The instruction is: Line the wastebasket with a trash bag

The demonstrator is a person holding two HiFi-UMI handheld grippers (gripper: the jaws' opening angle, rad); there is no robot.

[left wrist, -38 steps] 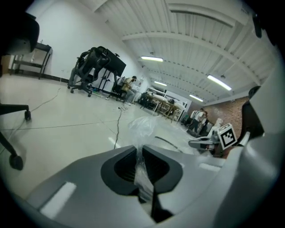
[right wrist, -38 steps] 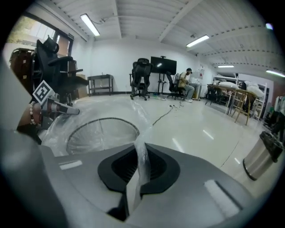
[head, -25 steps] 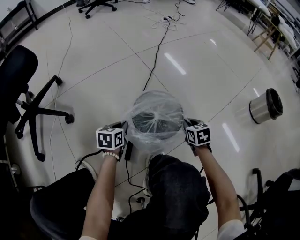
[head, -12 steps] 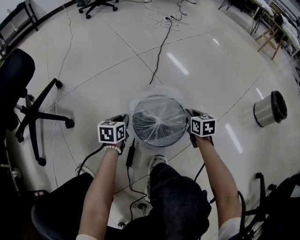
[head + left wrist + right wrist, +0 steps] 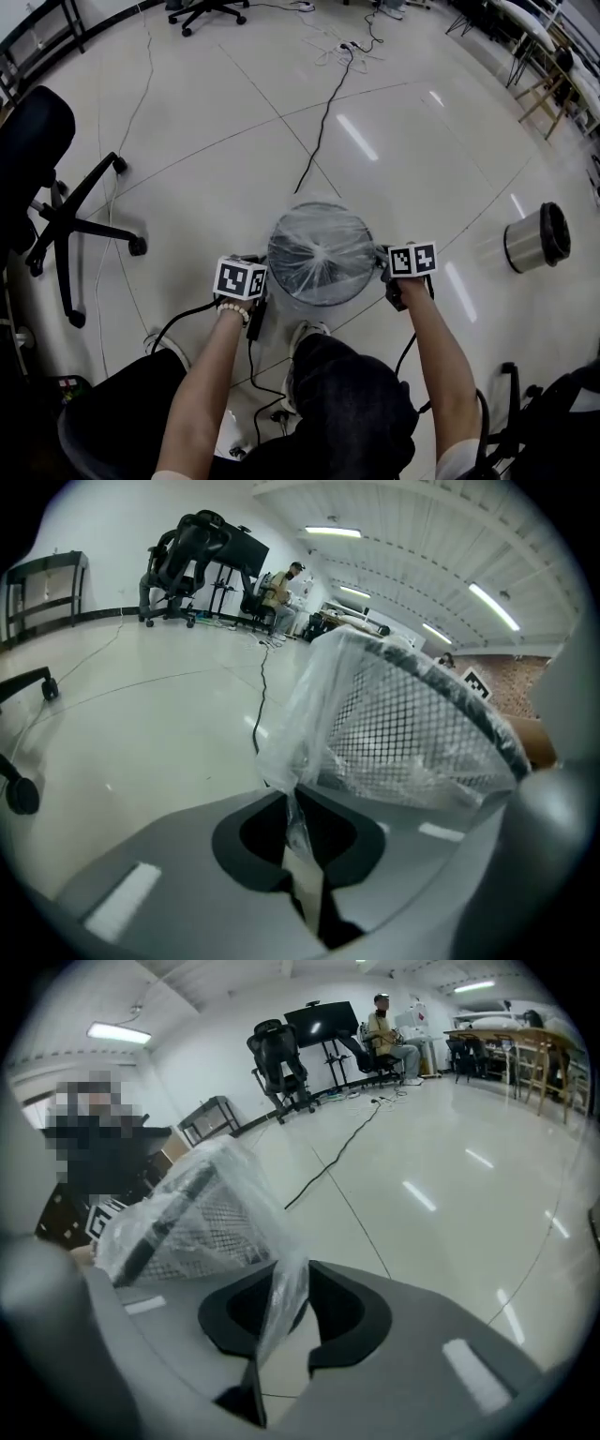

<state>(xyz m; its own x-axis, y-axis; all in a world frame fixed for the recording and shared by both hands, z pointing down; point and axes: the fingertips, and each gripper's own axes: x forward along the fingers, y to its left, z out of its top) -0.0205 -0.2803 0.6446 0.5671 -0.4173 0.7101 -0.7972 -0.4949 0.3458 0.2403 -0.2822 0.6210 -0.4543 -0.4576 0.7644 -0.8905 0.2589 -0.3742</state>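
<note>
A round black mesh wastebasket (image 5: 281, 272) stands on the floor between my two grippers, with a clear trash bag (image 5: 321, 255) stretched over its rim and sagging inside. My left gripper (image 5: 262, 279) is at the basket's left side, shut on a bunched strip of the bag (image 5: 302, 726) beside the mesh wall (image 5: 412, 742). My right gripper (image 5: 383, 268) is at the right side. Its jaws have just been opening: in the right gripper view (image 5: 281, 1312) a fold of the bag (image 5: 281, 1288) hangs loose in the gap between them, next to the mesh (image 5: 202, 1227).
A black office chair (image 5: 47, 187) stands at the left. A second metal bin (image 5: 534, 236) lies on its side at the right. Cables (image 5: 323, 122) run across the tiled floor towards the basket. The person's knee (image 5: 347, 394) and shoe (image 5: 305, 333) are just behind the basket.
Both grippers have sunk down the basket's sides. The bag, which puffed up above the rim a second ago, now lies drawn tight over it.
</note>
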